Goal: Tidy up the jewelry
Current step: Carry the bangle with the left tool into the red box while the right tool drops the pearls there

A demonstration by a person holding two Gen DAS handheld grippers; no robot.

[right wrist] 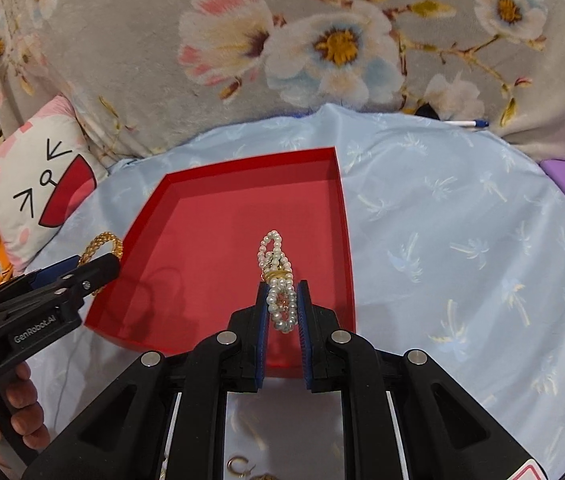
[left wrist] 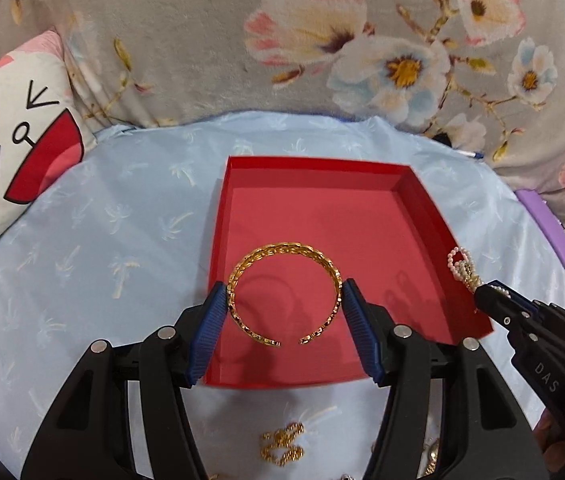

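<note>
A pale blue cloth (left wrist: 82,240) printed with small palm trees covers the work surface, backed by a grey floral blanket (left wrist: 202,40), with a cartoon-face pillow (left wrist: 14,152) off at ten o'clock. In the middle sits a shallow red tray (left wrist: 322,184), nothing lying on its floor yet.

The left gripper (left wrist: 284,300) holds a gold open bangle (left wrist: 282,256) above the tray's near half, one blue pad against each outer side of the ring, with the gap in the band turned toward six o'clock. It looks stiff and springy, with a textured woven face that should give the pads some bite. Squeezing across the open cuff could flex it, so a light hold near the widest part seems wisest.

The right gripper (right wrist: 282,304) is pinched nearly together on a bundle of pearl strands (right wrist: 278,272), tied with a gold band, and the loose loop pokes out toward twelve o'clock over the tray's right side. The pearls look light, limp and rather slippery. The beads could roll under the pads, so the tied middle is the sensible place to take hold, as it does here.

On the cloth at six o'clock, below the left gripper, lies a small gold ornament (left wrist: 282,444), not yet gathered, and a gold hoop earring (right wrist: 238,466) lies below the right one.
</note>
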